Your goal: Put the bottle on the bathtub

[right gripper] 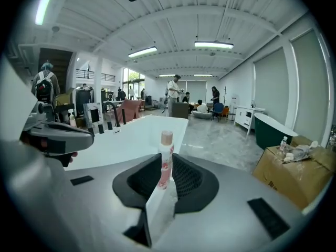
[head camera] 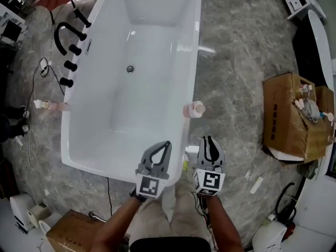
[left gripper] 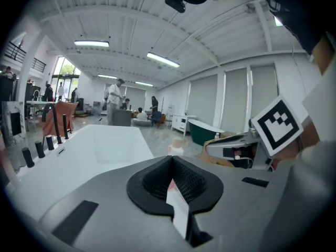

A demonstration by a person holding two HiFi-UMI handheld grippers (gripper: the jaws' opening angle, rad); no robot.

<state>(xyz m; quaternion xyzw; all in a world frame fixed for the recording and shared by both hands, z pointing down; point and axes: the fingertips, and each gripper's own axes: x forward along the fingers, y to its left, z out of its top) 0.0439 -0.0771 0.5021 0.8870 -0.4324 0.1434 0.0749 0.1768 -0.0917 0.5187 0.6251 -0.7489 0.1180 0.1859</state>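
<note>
A pink bottle (head camera: 195,109) stands upright on the right rim of the white bathtub (head camera: 79,164), apart from both grippers. In the right gripper view the pink bottle (right gripper: 166,154) shows straight ahead beyond the jaws, on the tub's rim. My right gripper (head camera: 208,139) hovers near the tub's near right corner, below the bottle in the head view, jaws drawn together with only a slit and nothing between them. My left gripper (head camera: 167,144) hangs beside it over the tub's near rim, also shut and empty. The left gripper view catches the bottle (left gripper: 176,148) faintly past its jaws.
A second pink bottle (head camera: 50,105) lies on the tub's left rim near black faucet fittings (head camera: 67,38). An opened cardboard box (head camera: 289,117) sits on the marble floor to the right. Cables and white items lie at the left and lower right. People stand far behind.
</note>
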